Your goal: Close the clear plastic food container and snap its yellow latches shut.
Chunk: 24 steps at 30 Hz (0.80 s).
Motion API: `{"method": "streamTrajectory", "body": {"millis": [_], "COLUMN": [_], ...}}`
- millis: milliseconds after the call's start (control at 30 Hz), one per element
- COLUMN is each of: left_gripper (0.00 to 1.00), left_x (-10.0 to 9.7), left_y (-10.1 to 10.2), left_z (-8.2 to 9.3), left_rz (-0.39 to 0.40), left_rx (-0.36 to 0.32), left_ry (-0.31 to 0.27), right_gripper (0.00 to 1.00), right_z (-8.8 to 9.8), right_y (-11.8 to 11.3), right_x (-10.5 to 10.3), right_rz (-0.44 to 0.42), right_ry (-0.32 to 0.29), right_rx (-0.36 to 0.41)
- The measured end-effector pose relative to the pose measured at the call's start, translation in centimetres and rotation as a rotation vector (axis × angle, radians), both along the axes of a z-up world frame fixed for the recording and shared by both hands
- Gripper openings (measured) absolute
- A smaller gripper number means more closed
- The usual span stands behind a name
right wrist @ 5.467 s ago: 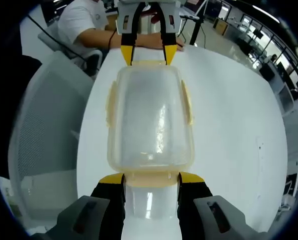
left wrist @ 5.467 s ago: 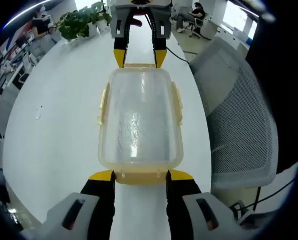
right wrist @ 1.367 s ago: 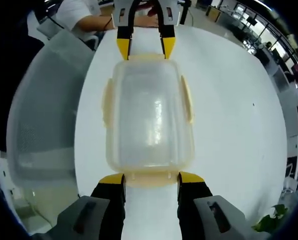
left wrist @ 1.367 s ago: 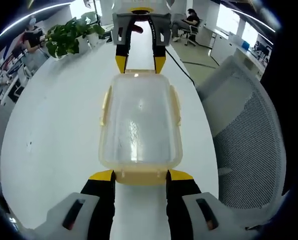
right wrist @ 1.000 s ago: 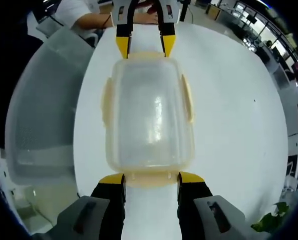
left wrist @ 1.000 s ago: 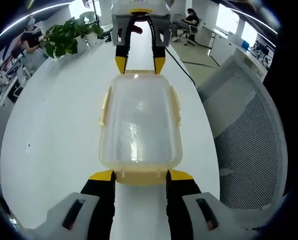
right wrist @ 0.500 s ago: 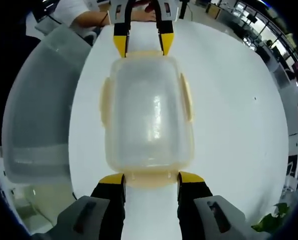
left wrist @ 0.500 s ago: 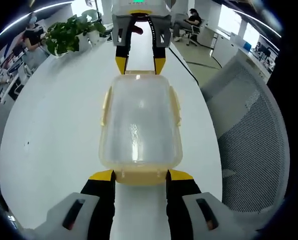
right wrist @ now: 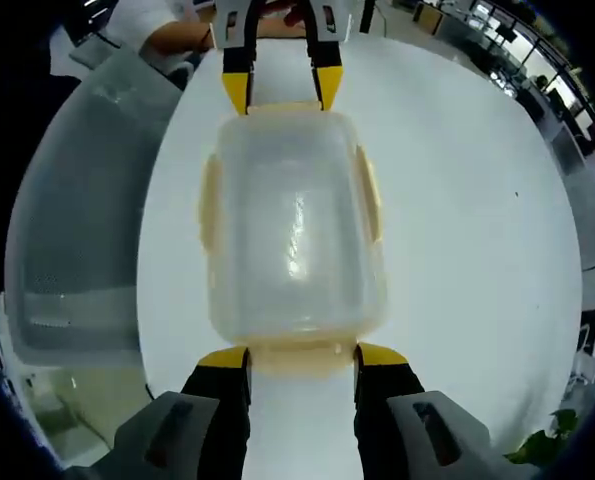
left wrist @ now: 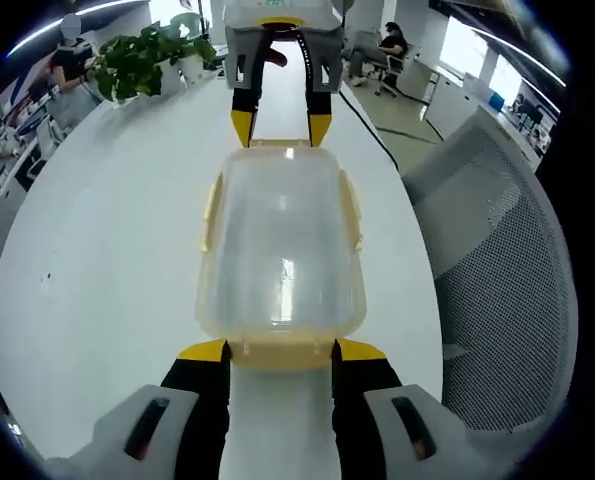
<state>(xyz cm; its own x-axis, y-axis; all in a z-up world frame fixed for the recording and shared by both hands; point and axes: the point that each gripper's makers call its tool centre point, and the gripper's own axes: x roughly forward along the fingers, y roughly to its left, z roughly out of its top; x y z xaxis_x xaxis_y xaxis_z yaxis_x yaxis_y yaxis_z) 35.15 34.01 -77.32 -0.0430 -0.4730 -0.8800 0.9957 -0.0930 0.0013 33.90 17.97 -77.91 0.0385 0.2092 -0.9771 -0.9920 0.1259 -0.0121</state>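
Note:
The clear plastic container (left wrist: 277, 250) has its lid on and hangs above the white table (left wrist: 97, 220), held end to end between my two grippers. Yellow side latches (left wrist: 209, 210) lie along its long sides. My left gripper (left wrist: 280, 350) is shut on the near yellow end latch. My right gripper (left wrist: 279, 125) clamps the far end. In the right gripper view the same container (right wrist: 292, 230) runs from my right gripper (right wrist: 302, 355), shut on its end latch, up to the left gripper (right wrist: 282, 100).
A grey mesh office chair (left wrist: 497, 250) stands beside the table's edge, and again the chair (right wrist: 77, 230) on the left. A potted plant (left wrist: 137, 55) sits at the far end. A black cable (left wrist: 372, 135) trails off the table. A person's arm (right wrist: 157, 30) rests beyond.
The table and room have slid slightly behind the container in both views. The container stays fixed between both grippers, and both grips are unchanged.

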Motion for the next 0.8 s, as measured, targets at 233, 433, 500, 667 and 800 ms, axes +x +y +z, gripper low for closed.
{"method": "streamTrajectory", "body": {"millis": [233,433,500,667,800], "left_gripper": [0.39,0.39,0.39,0.39,0.39], "left_x": [0.07,0.35,0.36,0.66,0.72], "left_y": [-0.18,-0.31,-0.4,-0.19,-0.09], "left_z": [-0.04,-0.18,-0.19,-0.46,-0.51], "left_rz": [0.013,0.002,0.001,-0.008,-0.007], "left_rx": [0.004,-0.003,-0.003,-0.003,-0.002], "left_ry": [0.004,-0.003,0.002,-0.005,0.003], "right_gripper": [0.39,0.39,0.39,0.39,0.39], "right_z": [0.13,-0.09,-0.11,-0.05,-0.21], "right_y": [-0.18,-0.41,-0.43,-0.19,-0.11], "right_x": [0.3,0.32,0.25,0.29,0.32], "right_rz": [0.012,-0.007,-0.008,-0.02,-0.024], "right_ry": [0.001,0.014,0.013,0.014,0.009], "right_rx": [-0.016,-0.026,-0.033,-0.027,-0.033]}}
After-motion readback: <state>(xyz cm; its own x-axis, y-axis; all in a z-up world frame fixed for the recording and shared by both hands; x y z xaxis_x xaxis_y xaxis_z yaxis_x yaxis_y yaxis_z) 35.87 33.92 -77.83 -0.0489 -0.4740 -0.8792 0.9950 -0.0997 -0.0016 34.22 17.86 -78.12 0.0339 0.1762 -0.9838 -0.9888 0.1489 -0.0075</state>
